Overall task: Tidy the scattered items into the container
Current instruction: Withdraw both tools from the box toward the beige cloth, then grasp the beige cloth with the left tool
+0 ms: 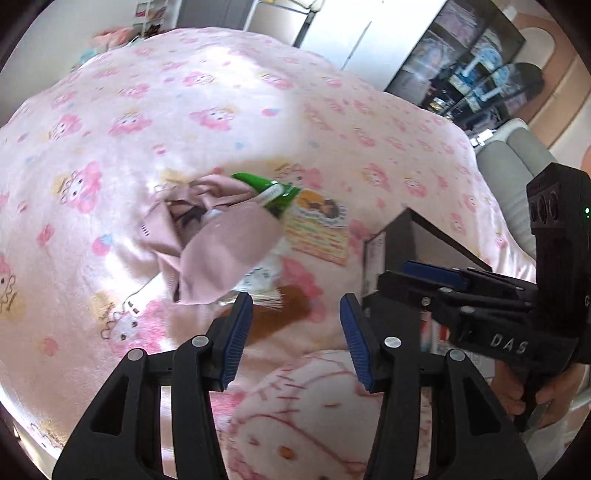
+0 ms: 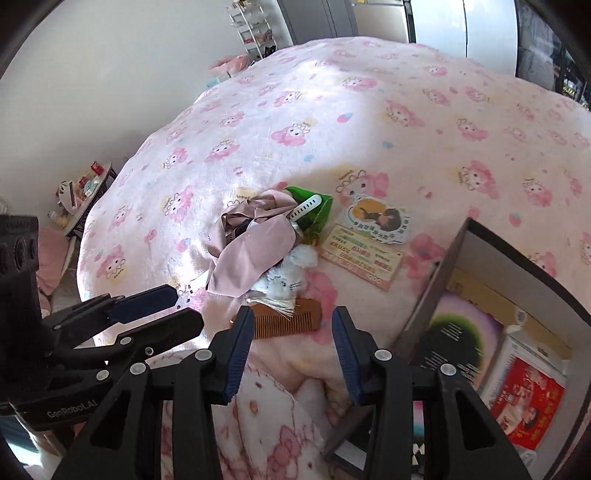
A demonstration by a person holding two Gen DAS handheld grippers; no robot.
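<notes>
A heap of items lies on the pink bedspread: a pink cloth (image 2: pixel 247 251) (image 1: pixel 218 254), a green packet (image 2: pixel 314 210) (image 1: pixel 273 195) with a white watch strap (image 2: pixel 306 208), a white plush toy (image 2: pixel 284 277), a brown comb (image 2: pixel 288 321) and printed cards (image 2: pixel 365 251) (image 1: pixel 321 229). The dark box (image 2: pixel 436 280) (image 1: pixel 388 243) stands open at the right with booklets inside. My left gripper (image 1: pixel 295 317) is open and empty just short of the heap. My right gripper (image 2: pixel 291 325) is open and empty, over the comb.
The pink cartoon-print bedspread (image 2: pixel 369 110) covers the whole bed. A small side table (image 2: pixel 88 188) with clutter stands by the wall at the left. A shelf (image 2: pixel 255 26) and cabinets stand beyond the bed. Each gripper shows in the other's view.
</notes>
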